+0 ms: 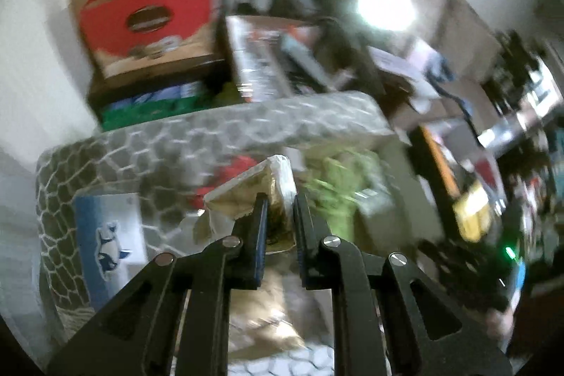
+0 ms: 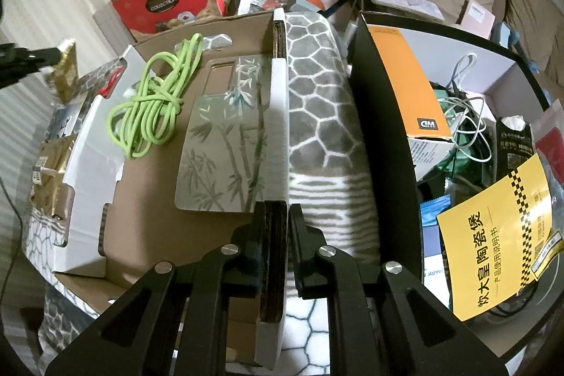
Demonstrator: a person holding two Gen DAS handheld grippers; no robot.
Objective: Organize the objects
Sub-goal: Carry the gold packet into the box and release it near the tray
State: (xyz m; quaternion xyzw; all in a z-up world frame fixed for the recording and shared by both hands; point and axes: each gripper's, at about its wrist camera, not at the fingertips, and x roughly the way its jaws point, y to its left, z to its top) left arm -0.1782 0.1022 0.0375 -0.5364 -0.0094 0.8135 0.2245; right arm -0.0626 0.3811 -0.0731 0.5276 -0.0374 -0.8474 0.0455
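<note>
Cardboard tray [image 2: 148,217], shallow and open-topped, lies on a bed under a grey pebble-patterned blanket [image 2: 317,87], and everything here is best placed against it. Inside the tray sit a coiled green cable [image 2: 155,104] toward its far left and a bamboo-printed phone case [image 2: 225,143] lying flat against its right wall.

The right gripper [image 2: 287,210] is clamped tight on that right wall, its jaws pinching the corrugated edge at the near end. Judged from the pose, this grip serves to steady the tray so it does not slide on the soft blanket while things are dropped in.

The left gripper [image 1: 282,199] is closed to a narrow gap on a small gold-and-white packet [image 1: 261,189], held up off the bed just beyond the tray's left wall; the right view shows the same packet [image 2: 67,66] raised in that gripper's black fingers there. The left view is badly smeared, so the packet's print cannot be read. Another gold packet [image 2: 53,164] lies outside the tray's left wall, nearer the camera.

To the tray's right stands a dark box [image 2: 384,129] crammed with cables, an orange carton [image 2: 405,76] and a yellow booklet [image 2: 493,235]. Red gift boxes [image 2: 165,2] are stacked beyond the tray's far end.

The held packet looks bound for the tray; sorting seems early, with loose items left outside.
</note>
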